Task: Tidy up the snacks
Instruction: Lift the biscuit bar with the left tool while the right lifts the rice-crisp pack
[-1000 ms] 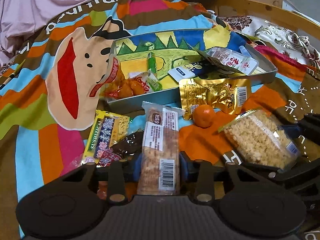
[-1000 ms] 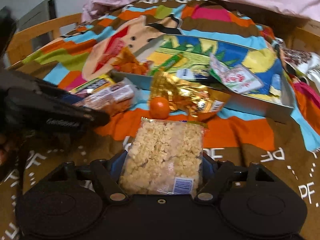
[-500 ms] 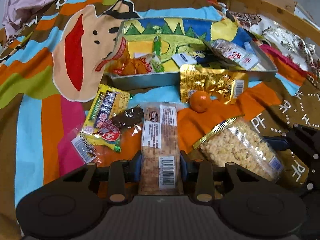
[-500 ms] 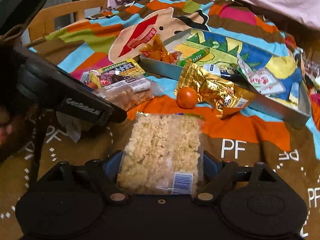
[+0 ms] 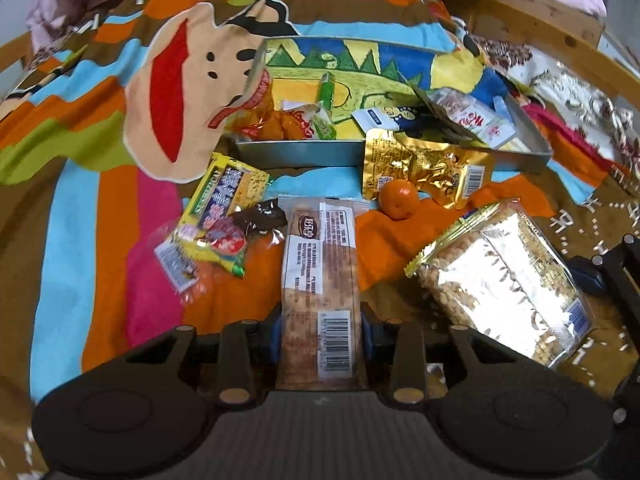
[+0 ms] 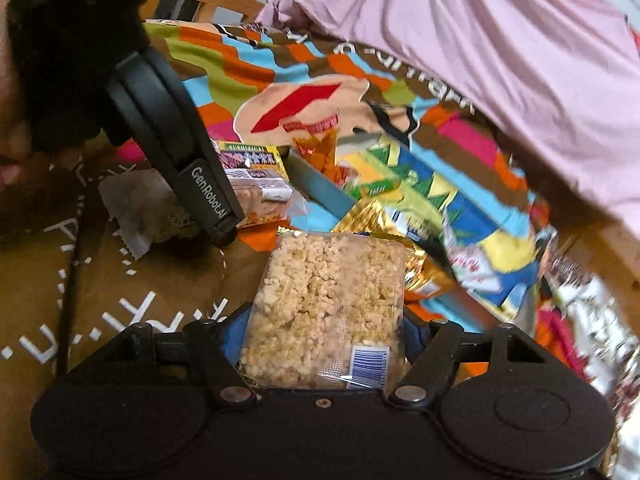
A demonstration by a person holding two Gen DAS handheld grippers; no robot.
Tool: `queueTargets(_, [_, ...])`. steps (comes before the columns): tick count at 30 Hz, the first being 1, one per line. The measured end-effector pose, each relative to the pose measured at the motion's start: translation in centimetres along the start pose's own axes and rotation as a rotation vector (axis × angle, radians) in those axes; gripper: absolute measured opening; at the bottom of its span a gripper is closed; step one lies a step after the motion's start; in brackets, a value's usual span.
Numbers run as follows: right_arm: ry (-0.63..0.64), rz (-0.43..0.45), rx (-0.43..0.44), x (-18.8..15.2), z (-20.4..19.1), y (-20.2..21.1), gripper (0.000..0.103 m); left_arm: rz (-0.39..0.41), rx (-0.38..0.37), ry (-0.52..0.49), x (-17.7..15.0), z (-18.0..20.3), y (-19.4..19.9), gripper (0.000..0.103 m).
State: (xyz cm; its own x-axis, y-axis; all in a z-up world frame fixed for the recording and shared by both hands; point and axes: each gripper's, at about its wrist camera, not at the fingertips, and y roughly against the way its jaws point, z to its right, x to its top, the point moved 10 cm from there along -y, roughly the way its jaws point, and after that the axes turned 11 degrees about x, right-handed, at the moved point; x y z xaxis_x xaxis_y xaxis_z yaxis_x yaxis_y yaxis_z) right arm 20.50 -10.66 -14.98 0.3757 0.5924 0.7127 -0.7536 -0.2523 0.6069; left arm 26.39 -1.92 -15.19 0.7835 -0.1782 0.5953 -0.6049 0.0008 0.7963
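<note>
My left gripper (image 5: 320, 332) is shut on a long clear-wrapped biscuit bar (image 5: 318, 272), held above the striped blanket. My right gripper (image 6: 324, 340) is shut on a clear bag of puffed rice cake (image 6: 328, 300), which also shows in the left wrist view (image 5: 504, 280). A metal tray (image 5: 304, 152) with a dinosaur picture lies ahead and holds an orange snack bag (image 5: 276, 124), a green stick (image 5: 326, 92) and white packets (image 5: 472, 120). The left gripper body (image 6: 180, 160) crosses the right wrist view.
A gold foil pouch (image 5: 420, 168) and a tangerine (image 5: 398, 199) lie just before the tray. A yellow seaweed pack (image 5: 228, 200), a dark wrapped sweet (image 5: 260, 218) and a small clear packet (image 5: 176, 260) lie left. Pink bedding (image 6: 480, 40) and a wooden frame (image 5: 536, 20) lie behind.
Both grippers have risen and pulled back from the tray with their snacks. The right wrist view has swung right and tilted; the left gripper now looms closer in it.
</note>
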Motion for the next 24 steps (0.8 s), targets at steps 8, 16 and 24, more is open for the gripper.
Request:
queueTargets(8, [0.156, 0.050, -0.085, 0.6, -1.0, 1.2, 0.073, 0.074, 0.007, 0.050, 0.3, -0.6, 2.5, 0.039])
queueTargets(16, [0.175, 0.089, -0.182, 1.3, 0.9, 1.5, 0.073, 0.198, 0.050, 0.102, 2.3, -1.5, 3.9, 0.039])
queueTargets(24, [0.146, 0.166, -0.217, 4.3, 5.2, 2.5, 0.074, 0.377, 0.068, 0.183, 5.9, -2.4, 5.8, 0.039])
